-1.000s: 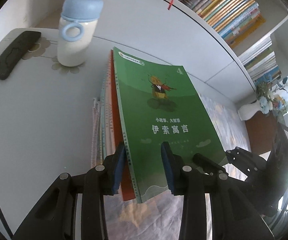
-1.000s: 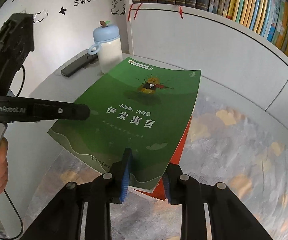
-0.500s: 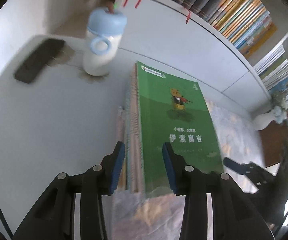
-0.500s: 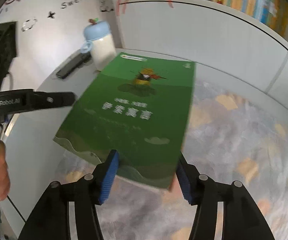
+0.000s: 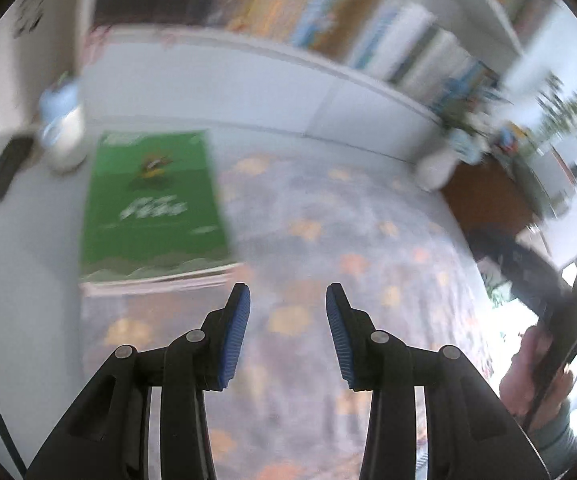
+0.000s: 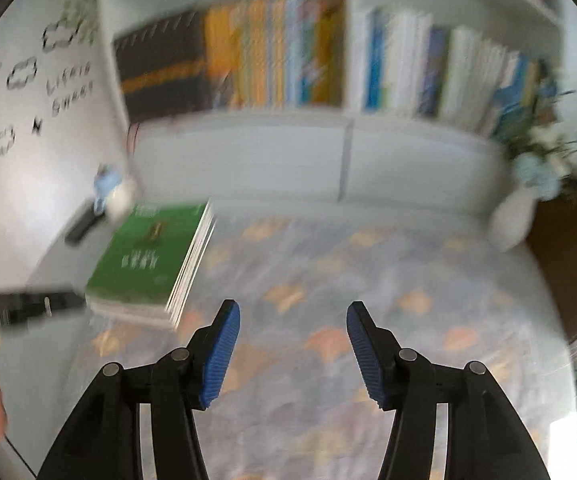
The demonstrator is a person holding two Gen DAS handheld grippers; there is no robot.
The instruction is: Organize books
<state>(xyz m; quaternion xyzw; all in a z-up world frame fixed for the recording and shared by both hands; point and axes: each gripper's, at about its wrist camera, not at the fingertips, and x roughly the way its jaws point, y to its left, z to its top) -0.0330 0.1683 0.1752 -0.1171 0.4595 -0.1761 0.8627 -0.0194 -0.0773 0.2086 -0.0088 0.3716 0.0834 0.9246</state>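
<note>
The stack of books [image 5: 156,216] with the green cover on top lies flat on the table, ahead and to the left of both tools, touching neither. The left gripper [image 5: 287,332] stands part open and empty. The right gripper [image 6: 293,350] is wider – its jaws have just been opening, with nothing between them. Beyond the stack stands a blue-capped bottle [image 5: 61,136]; a bookshelf [image 6: 328,60] rises behind.
</note>
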